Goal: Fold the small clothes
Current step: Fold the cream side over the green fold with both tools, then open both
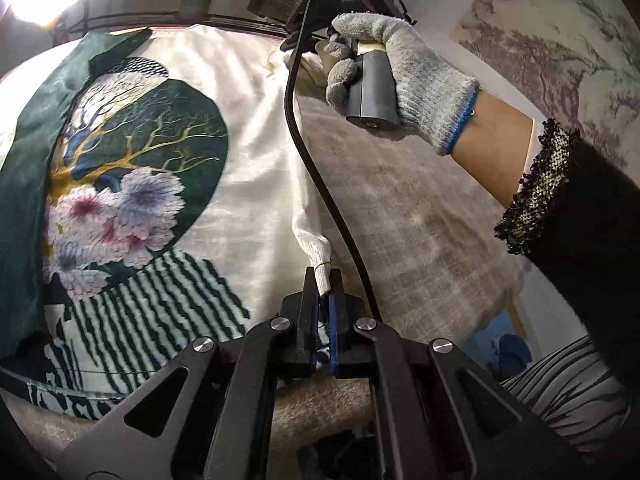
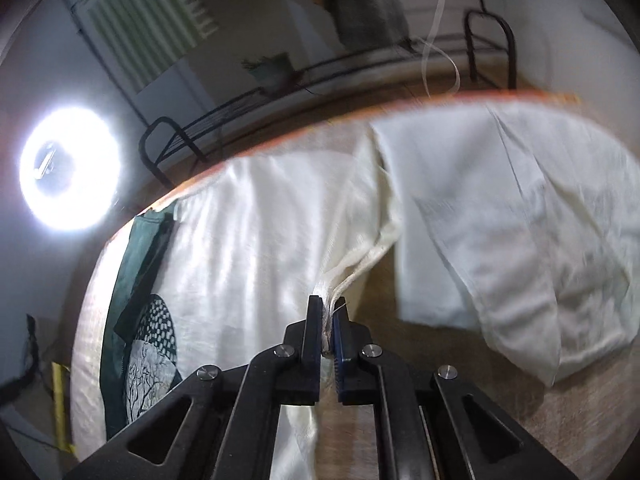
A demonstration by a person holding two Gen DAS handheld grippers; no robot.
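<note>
Hand-held grippers (image 1: 325,280) (image 2: 329,312) pinching cream, flower-printed garment (image 1: 248,128).

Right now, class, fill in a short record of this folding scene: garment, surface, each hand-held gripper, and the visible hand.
garment: cream top with a dark green tree-and-flower print, spread flat
surface: round table with a brownish cover
left hand-held gripper: shut on the top's white ribbed cuff
right hand-held gripper: shut on a gathered fold of the cream fabric
gloved hand: grey knit glove, gripping the right tool's handle
second cloth: white piece lying at the right of the table
</note>
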